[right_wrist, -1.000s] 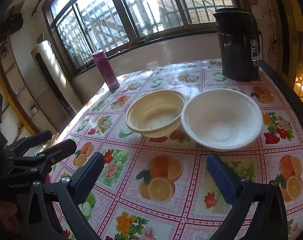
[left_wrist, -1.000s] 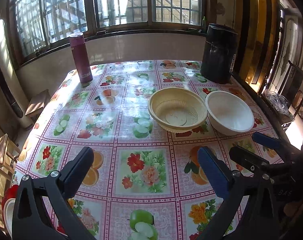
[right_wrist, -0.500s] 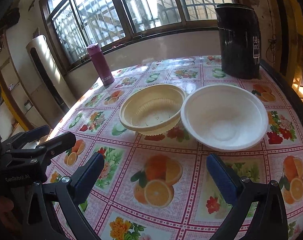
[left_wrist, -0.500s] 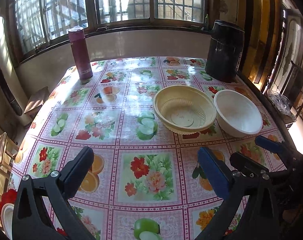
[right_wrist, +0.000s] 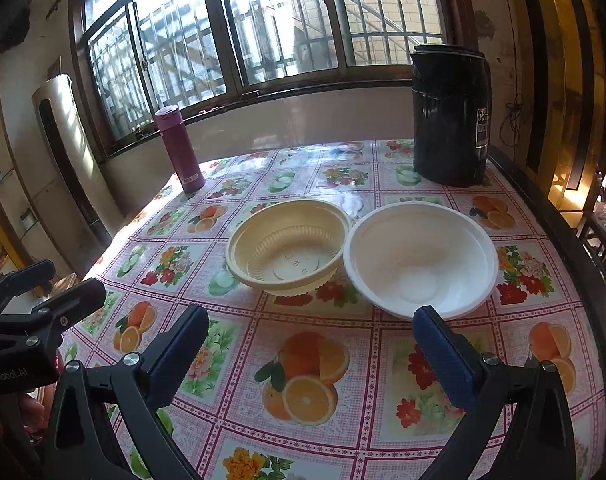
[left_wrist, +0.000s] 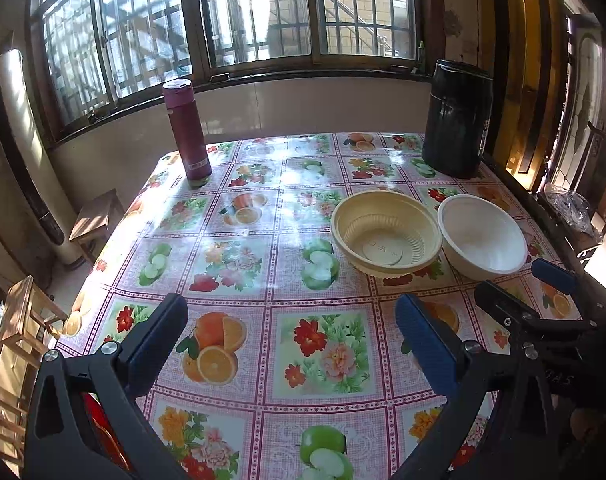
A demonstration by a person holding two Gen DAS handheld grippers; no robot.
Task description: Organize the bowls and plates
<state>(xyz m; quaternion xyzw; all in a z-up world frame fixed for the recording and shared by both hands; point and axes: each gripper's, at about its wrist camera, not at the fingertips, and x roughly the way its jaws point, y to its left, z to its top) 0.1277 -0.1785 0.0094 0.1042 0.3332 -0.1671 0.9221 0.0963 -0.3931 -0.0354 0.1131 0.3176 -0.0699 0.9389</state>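
A ribbed yellow bowl (left_wrist: 386, 236) (right_wrist: 289, 245) and a smooth white bowl (left_wrist: 483, 238) (right_wrist: 421, 258) sit side by side, rims touching, on the fruit-patterned tablecloth (left_wrist: 291, 248). My left gripper (left_wrist: 291, 320) is open over the cloth, short of the yellow bowl and left of it, holding nothing. My right gripper (right_wrist: 311, 332) is open too, its right fingertip (right_wrist: 427, 320) close to the white bowl's near rim. The right gripper (left_wrist: 551, 276) also shows at the right edge of the left wrist view, and the left gripper (right_wrist: 35, 284) at the left of the right wrist view.
A maroon flask (left_wrist: 186, 132) (right_wrist: 179, 150) stands at the table's far left corner. A tall black kettle (left_wrist: 457, 118) (right_wrist: 449, 114) stands at the far right. Barred windows run behind. Wooden stools (left_wrist: 93, 216) sit left of the table, chairs (left_wrist: 583, 200) to the right.
Both grippers have drawn nearer to the bowls and tilted up a little, so the bowls sit lower and larger in view. Jaws stay open; the bowls have not moved.
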